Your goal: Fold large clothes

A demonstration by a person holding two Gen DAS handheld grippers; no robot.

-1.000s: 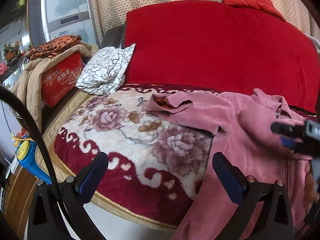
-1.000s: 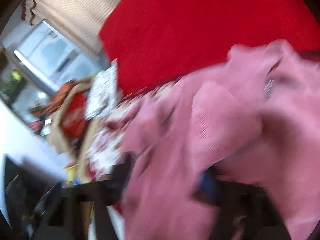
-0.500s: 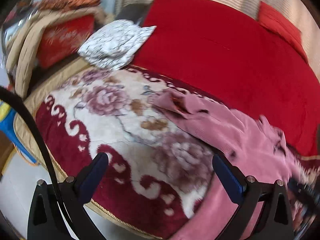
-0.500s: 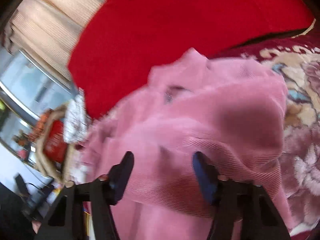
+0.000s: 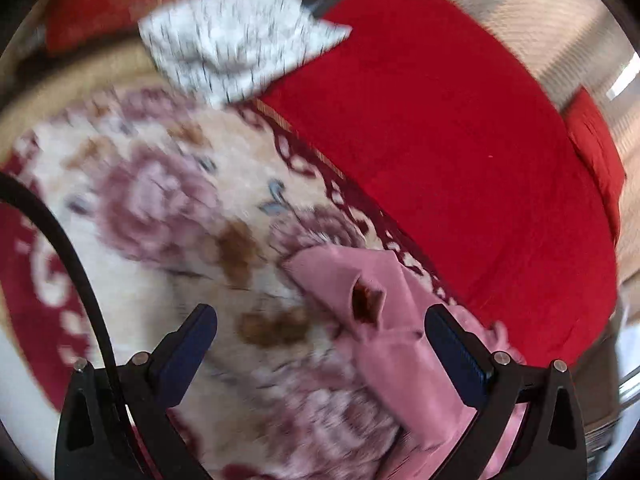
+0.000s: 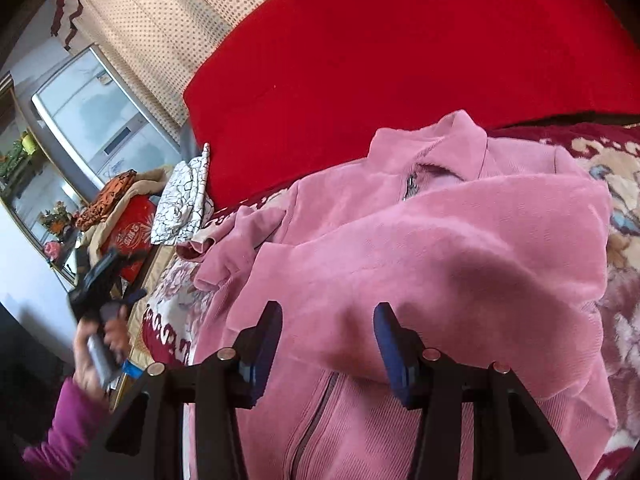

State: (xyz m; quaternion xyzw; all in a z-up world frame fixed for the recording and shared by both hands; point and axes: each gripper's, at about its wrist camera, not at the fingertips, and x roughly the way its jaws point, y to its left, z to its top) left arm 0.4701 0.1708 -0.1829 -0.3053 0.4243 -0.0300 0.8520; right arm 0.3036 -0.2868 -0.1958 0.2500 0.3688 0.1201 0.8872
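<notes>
1. Pink jacket (image 6: pixel 420 240) lies spread on the floral blanket (image 5: pixel 168 208) at frame centre, 1 side folded across its front, collar toward the red quilt (image 6: pixel 400 48).
2. Right tongs (image 6: pixel 326 340) hover wide over it, lower centre, gripping nothing.
3. Left tongs (image 5: pixel 320 344) gape wide near a sleeve cuff (image 5: pixel 360 300), lower right.
4. White patterned cloth (image 5: pixel 236 40) sits upper left.

A cream and maroon floral blanket (image 5: pixel 168 216) covers the bed, blurred in the left wrist view. A plain red quilt (image 6: pixel 420 44) lies against its far edge, filling the 12 to 2 o'clock part of the right wrist view. At 9 o'clock there, a white crackle-patterned cloth (image 6: pixel 186 200) rests beside a red printed box (image 6: pixel 134 228), with a dotted cream curtain (image 6: pixel 160 32) behind.
</notes>
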